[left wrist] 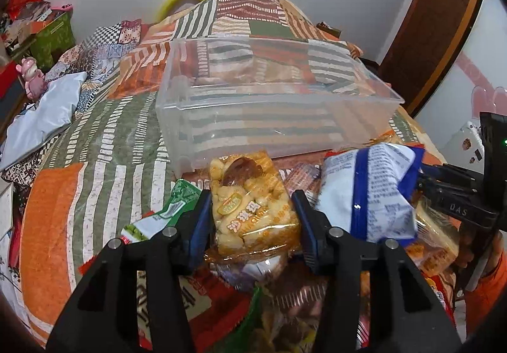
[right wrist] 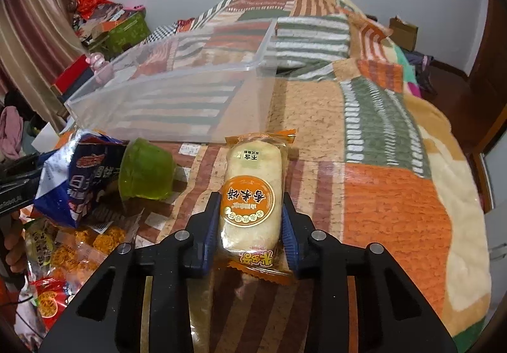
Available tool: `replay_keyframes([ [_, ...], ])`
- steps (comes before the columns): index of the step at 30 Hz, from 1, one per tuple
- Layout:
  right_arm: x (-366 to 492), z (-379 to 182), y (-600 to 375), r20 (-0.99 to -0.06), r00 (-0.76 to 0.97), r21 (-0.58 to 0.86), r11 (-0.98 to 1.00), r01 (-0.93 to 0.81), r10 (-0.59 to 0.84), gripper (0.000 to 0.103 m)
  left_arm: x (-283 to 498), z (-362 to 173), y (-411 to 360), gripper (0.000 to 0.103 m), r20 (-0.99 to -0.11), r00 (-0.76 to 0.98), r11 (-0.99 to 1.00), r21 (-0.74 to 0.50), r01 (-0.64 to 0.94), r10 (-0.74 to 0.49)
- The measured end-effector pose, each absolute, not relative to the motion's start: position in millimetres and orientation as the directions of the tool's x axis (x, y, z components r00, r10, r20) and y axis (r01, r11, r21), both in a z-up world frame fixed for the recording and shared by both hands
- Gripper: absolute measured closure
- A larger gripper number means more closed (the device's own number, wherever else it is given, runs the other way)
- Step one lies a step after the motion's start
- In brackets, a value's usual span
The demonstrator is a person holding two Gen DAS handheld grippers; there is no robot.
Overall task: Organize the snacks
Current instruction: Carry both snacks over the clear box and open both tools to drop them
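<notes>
My left gripper (left wrist: pixel 251 197) is shut on an orange packet of puffed caramel squares (left wrist: pixel 244 182), its blue pads pressing on both long sides, above a heap of snack packets (left wrist: pixel 221 289). My right gripper (right wrist: pixel 251 199) is shut on an orange-labelled rice cracker packet (right wrist: pixel 253 169), held lengthwise over the patchwork quilt (right wrist: pixel 396 201). A clear plastic bin (left wrist: pixel 221 105) lies just beyond both packets, open side up; in the right wrist view the bin (right wrist: pixel 164 105) sits ahead and to the left.
A blue and white snack bag (left wrist: pixel 367 191) lies right of the left gripper, a green packet (left wrist: pixel 171 210) to its left. A green jelly cup (right wrist: pixel 147 172) and more orange packets (right wrist: pixel 79 242) lie left of the right gripper. Boxes (left wrist: pixel 54 33) crowd the far left.
</notes>
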State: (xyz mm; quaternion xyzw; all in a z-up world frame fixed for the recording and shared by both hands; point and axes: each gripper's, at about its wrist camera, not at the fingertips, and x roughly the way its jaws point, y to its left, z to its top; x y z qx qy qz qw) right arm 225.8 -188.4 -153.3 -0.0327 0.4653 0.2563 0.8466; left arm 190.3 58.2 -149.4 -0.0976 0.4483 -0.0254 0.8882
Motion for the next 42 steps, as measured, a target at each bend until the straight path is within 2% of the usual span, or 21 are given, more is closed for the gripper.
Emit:
replay_keyframes([
  [15,200.0,-85.0,-196.0,-0.672,0.561,0.187,0.844,-0.504,0.483,0.071,149.2,-86.7,64.5,0.054,-0.680,0.728,0.984,-0.173,-0.042,-0.089],
  [24,216.3,-58.8,-168.2,-0.620,0.598,0.151,0.825,-0.544,0.508,0.071,169.0,-56.9,71.4,0.054,-0.638,0.765,0.983,-0.180,-0.044,-0.082],
  [33,253.5,-54.7,-138.4,-0.626,0.578,0.160,0.811,-0.562,0.524,0.071,218.7,-53.8,81.5,0.054,-0.663,0.747,0.986,-0.155,-0.064,-0.056],
  [42,290.1,-77.3,-116.0,-0.688,0.521,0.172,0.811,-0.559,0.505,0.071,267.2,-86.7,86.1,0.054,-0.743,0.668,0.991,-0.120,-0.066,-0.046],
])
